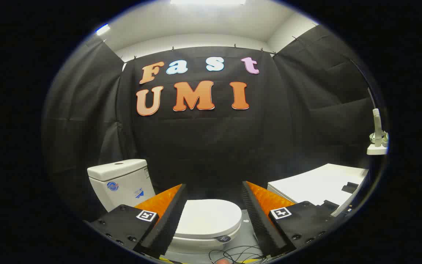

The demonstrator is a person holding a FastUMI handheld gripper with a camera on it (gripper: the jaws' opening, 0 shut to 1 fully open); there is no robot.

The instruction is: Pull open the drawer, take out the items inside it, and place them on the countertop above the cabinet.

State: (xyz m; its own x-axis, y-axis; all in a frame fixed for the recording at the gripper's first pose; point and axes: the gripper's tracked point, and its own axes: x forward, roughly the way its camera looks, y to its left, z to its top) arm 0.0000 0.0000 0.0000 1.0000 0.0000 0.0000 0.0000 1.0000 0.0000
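My gripper (214,194) is open, its two fingers spread wide with nothing between them. To the right of the right finger (260,216) lies the white countertop (313,185) of the cabinet, seen from above at a slant; dark shapes sit near its right end. The cabinet's front is hidden behind the right finger.
A white toilet stands ahead: its closed lid (207,218) shows between the fingers and its tank (121,183) beyond the left finger. Thin cables (233,253) lie on the grey floor below the bowl. A white fixture (377,137) hangs on the right wall.
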